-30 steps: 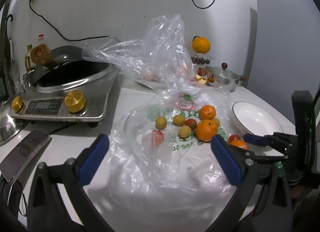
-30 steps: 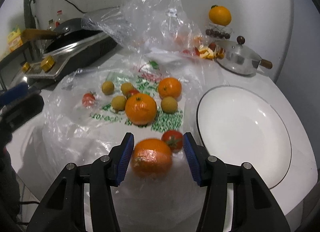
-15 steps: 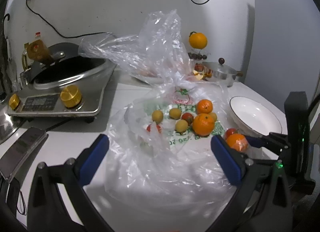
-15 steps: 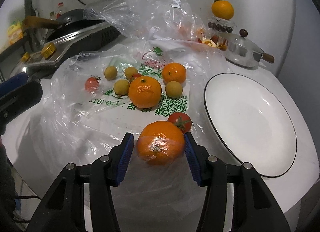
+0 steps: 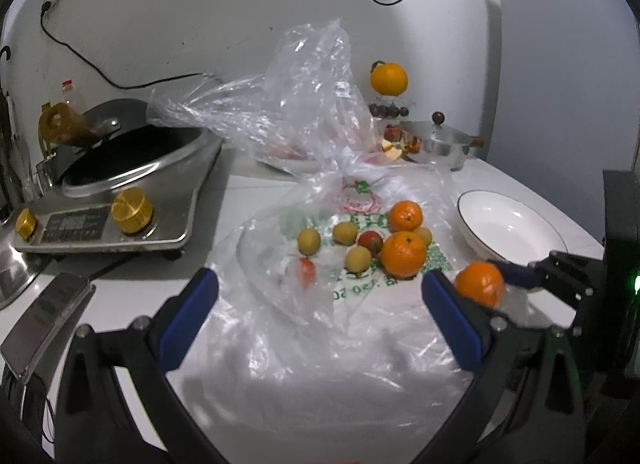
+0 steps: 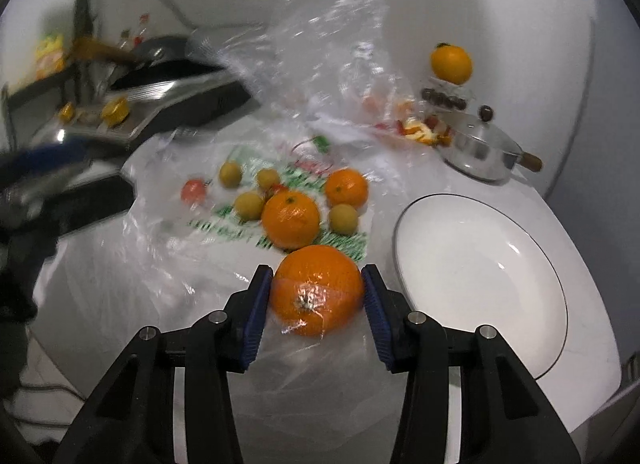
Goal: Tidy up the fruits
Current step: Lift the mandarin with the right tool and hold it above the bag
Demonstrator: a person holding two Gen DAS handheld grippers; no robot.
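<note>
My right gripper point(image 6: 317, 279) has its jaws closing, and both blue pads press on an orange point(image 6: 316, 288) wrapped in thin plastic film. In the left wrist view that same orange point(image 5: 479, 284) sits at the right, with a blue fingertip point(image 5: 516, 275) against it. Two more oranges point(image 6: 291, 219), several small yellow fruits point(image 6: 343, 219) and a tomato point(image 6: 193, 191) lie on the spread plastic bag point(image 6: 160, 264). A white plate point(image 6: 480, 264) stands just right of the held orange. My left gripper point(image 5: 318, 284) hangs open above the bag's near side, holding nothing.
A cooker with a wok point(image 5: 120, 167) fills the left. A phone point(image 5: 44, 316) lies at the near left edge. A lidded steel pot point(image 5: 440, 143) and an orange on a stand point(image 5: 388, 77) are by the back wall, behind the crumpled upright bag point(image 5: 312, 95).
The right jaws have narrowed onto the orange, which now sits higher between the pads and hides the tomato beside it. The left gripper has barely moved.
</note>
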